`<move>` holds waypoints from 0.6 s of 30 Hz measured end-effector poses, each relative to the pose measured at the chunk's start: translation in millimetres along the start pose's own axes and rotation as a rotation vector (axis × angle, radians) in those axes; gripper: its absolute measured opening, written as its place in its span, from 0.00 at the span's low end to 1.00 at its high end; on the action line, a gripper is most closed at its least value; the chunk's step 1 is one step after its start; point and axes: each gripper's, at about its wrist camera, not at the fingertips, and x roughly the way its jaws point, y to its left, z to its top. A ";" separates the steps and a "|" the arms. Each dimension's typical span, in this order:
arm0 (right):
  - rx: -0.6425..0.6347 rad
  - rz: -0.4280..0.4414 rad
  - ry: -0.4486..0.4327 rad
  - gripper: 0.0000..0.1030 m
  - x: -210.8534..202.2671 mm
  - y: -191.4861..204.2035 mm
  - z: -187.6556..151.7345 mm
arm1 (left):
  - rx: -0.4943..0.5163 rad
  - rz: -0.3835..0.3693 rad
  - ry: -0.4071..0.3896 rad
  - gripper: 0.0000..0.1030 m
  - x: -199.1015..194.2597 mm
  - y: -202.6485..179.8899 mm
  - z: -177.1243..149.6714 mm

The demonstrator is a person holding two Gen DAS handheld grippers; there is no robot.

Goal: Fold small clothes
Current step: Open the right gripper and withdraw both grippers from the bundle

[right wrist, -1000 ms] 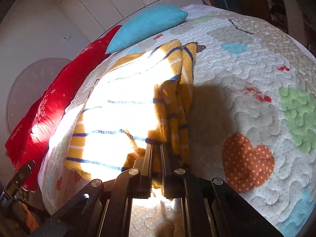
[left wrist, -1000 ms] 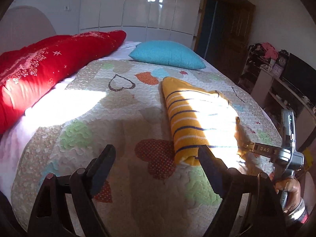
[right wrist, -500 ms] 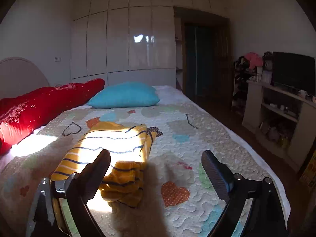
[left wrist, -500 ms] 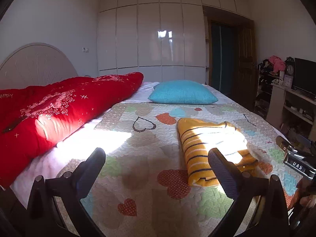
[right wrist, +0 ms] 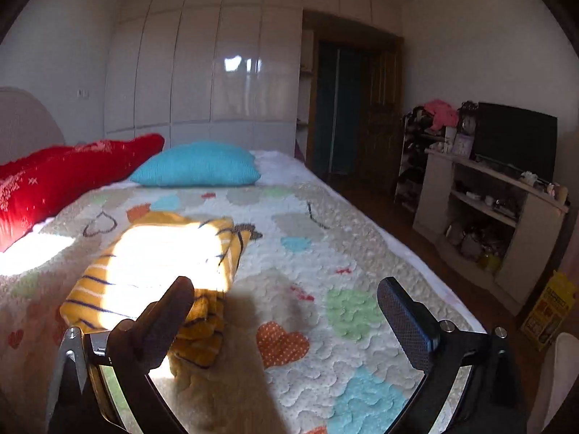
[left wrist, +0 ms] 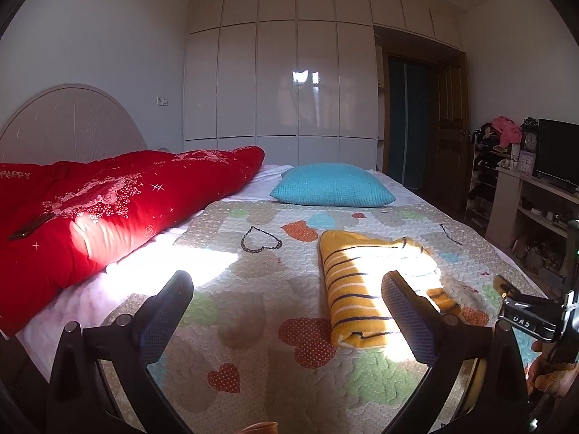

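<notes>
A yellow garment with dark and white stripes (left wrist: 365,282) lies folded on the heart-patterned quilt (left wrist: 253,282), partly in bright sunlight. In the right wrist view the same garment (right wrist: 159,271) sits ahead and to the left. My left gripper (left wrist: 286,311) is open above the quilt, its right finger in front of the garment's near end, nothing between the fingers. My right gripper (right wrist: 286,318) is open too, held back from the garment and empty. In the left wrist view the right gripper's body (left wrist: 528,320) shows at the right edge with a hand below it.
A long red cushion (left wrist: 108,209) and a turquoise pillow (left wrist: 333,184) lie toward the head of the bed. White wardrobes (left wrist: 278,79) line the far wall. A shelf unit (right wrist: 488,209) with a TV stands to the right of the bed's edge.
The right gripper let go of the striped garment, opened wide and lifted back. The left gripper also pulled back and tilted up, so more of the room shows.
</notes>
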 end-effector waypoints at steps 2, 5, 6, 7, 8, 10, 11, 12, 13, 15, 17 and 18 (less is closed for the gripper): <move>0.001 0.008 0.058 0.99 9.9 1.9 -10.2 | 0.018 -0.008 0.031 1.00 4.4 -4.4 -3.4; -0.022 0.017 0.068 0.99 11.3 9.5 -19.7 | 0.036 -0.031 0.101 1.00 16.1 -8.5 -10.8; -0.031 0.020 0.069 1.00 11.2 12.7 -21.9 | 0.039 -0.030 0.129 1.00 21.1 -9.3 -13.6; -0.040 0.026 0.070 1.00 11.1 15.4 -23.2 | 0.038 -0.027 0.156 1.00 26.2 -9.4 -16.4; -0.047 0.036 0.072 1.00 11.1 18.2 -23.5 | 0.033 -0.024 0.183 1.00 31.0 -9.1 -19.2; -0.057 0.056 0.079 1.00 11.7 22.9 -24.4 | 0.021 -0.008 0.238 1.00 40.6 -7.1 -24.3; -0.059 0.066 0.084 1.00 11.9 25.1 -25.0 | 0.012 -0.003 0.261 1.00 44.5 -4.8 -26.7; -0.060 0.077 0.088 1.00 11.7 26.9 -25.9 | 0.003 0.004 0.283 1.00 48.1 -2.4 -28.9; -0.061 0.087 0.090 1.00 11.5 28.6 -27.2 | -0.003 0.013 0.302 1.00 51.4 -0.1 -31.4; -0.072 0.110 0.102 1.00 12.8 33.3 -30.3 | -0.011 0.031 0.336 1.00 57.8 5.3 -36.1; -0.092 0.131 0.115 1.00 13.9 40.4 -32.7 | -0.021 0.045 0.370 1.00 64.0 10.2 -41.1; -0.100 0.137 0.118 1.00 14.0 44.1 -33.6 | -0.028 0.050 0.388 1.00 67.3 13.1 -43.0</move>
